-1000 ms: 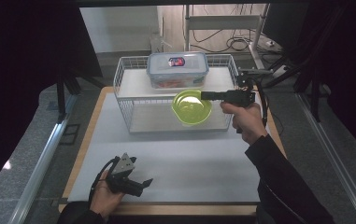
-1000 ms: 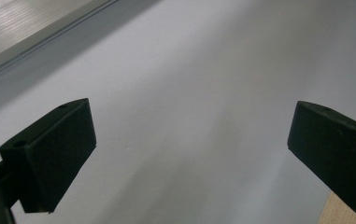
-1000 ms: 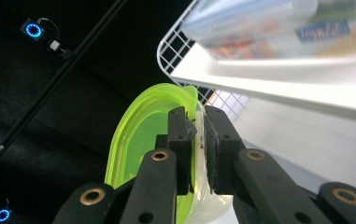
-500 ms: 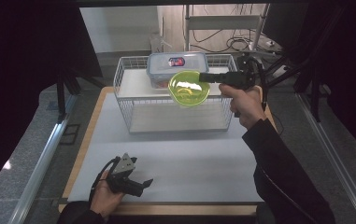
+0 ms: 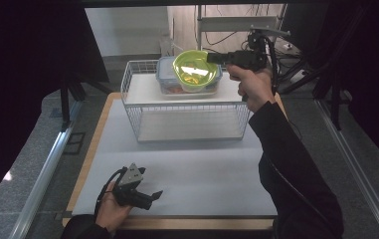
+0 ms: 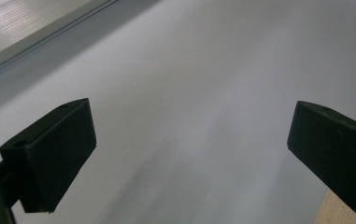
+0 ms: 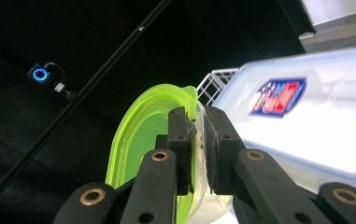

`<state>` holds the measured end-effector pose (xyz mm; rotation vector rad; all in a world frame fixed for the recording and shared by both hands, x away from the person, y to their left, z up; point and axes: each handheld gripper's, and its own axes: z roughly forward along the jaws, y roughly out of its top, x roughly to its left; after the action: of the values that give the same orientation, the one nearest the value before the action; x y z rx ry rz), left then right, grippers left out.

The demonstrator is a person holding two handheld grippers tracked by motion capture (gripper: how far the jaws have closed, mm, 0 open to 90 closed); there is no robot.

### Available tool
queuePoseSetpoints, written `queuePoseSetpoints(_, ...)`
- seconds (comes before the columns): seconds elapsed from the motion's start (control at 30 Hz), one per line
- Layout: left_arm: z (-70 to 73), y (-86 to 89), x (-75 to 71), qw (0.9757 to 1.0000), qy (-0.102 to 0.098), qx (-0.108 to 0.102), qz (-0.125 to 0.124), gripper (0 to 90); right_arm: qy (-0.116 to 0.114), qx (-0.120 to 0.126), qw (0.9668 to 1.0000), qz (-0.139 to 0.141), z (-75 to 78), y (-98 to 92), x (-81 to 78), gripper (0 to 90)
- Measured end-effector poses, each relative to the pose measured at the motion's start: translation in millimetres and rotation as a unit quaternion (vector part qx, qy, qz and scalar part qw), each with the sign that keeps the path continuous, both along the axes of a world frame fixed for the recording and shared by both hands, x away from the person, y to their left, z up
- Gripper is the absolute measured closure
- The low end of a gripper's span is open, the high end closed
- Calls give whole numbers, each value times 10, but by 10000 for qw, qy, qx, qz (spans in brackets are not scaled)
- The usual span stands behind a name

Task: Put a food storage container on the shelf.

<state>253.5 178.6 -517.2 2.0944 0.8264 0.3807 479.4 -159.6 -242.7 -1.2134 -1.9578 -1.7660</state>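
My right gripper (image 5: pixel 213 58) is shut on the rim of a translucent green bowl (image 5: pixel 193 70), which hangs tilted in the air above the lidded clear container (image 5: pixel 169 87) on the wire rack (image 5: pixel 187 113). The right gripper view has both pads (image 7: pixel 181 140) pinching the green bowl (image 7: pixel 138 144) at its edge, with the container's labelled lid (image 7: pixel 306 121) just beyond. Down at the table's front left, my left gripper (image 5: pixel 152 196) lies low in the hand, and its jaws stand wide apart over the white mat (image 6: pixel 189 107) with nothing between them.
The white wire rack has a top shelf and a lower shelf (image 5: pixel 187 127) behind its mesh front. The white mat (image 5: pixel 197 169) stretches between rack and front edge on a wooden board (image 5: pixel 85 164). Dark stands and cables (image 5: pixel 276 45) crowd the back right.
My right gripper has lifted the green bowl up and back, from in front of the rack's lower shelf to above the container on top. The left hand has stayed put.
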Motion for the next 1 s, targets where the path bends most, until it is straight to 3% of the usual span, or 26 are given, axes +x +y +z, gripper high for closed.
queuePoseSetpoints(0.47, -2, -1, -3, 10000, 23, -70, -33, 13, -39, -123, 9990, -433, 211, 168, 298, 825)
queuePoseSetpoints(1.0, -7, 1, 1, 9999, 56, -97, -65, 14, 277, -218, 9953, -899, 11, 180, 637, 824)
